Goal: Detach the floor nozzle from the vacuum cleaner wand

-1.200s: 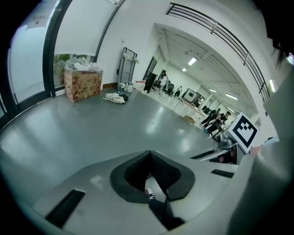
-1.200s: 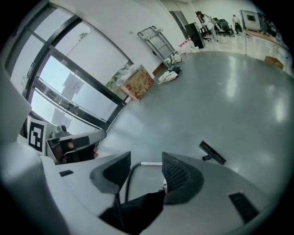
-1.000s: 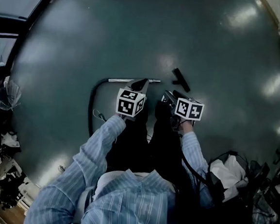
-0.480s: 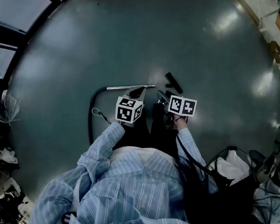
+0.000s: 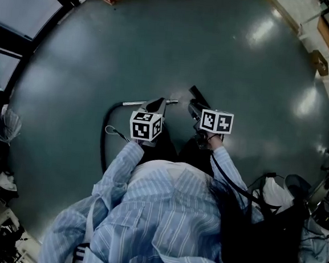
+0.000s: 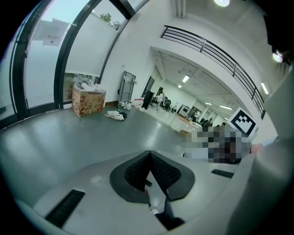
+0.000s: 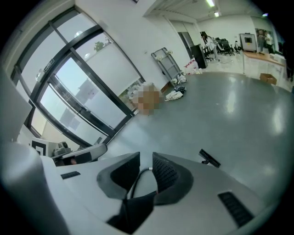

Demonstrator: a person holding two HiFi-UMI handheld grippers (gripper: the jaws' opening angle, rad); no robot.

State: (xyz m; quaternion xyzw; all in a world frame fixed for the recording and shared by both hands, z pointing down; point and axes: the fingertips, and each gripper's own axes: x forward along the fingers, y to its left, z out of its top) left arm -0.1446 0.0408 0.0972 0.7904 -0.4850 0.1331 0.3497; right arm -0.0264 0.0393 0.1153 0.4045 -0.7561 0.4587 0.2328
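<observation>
On the grey floor [image 5: 244,66], a black hose [image 5: 103,140] is seen at the left, curving up to the silver vacuum cleaner wand [image 5: 134,103], which lies flat. The left gripper [image 5: 157,103] is held over the wand, jaws shut and empty. The black floor nozzle [image 5: 199,95] lies detached, apart from the wand. The right gripper [image 5: 194,110] is held near it, jaws narrowly parted after just closing, with nothing clamped

A large, open workplace hall, likely a lab or office: glossy grey floor [image 5: 245,60], tall glass window wall [image 6: 46,69], upper balcony railing [image 6: 206,48], ceiling strip lights [image 6: 186,79], distant desks [image 7: 255,54] with equipment, a cardboard box [image 6: 88,101].
</observation>
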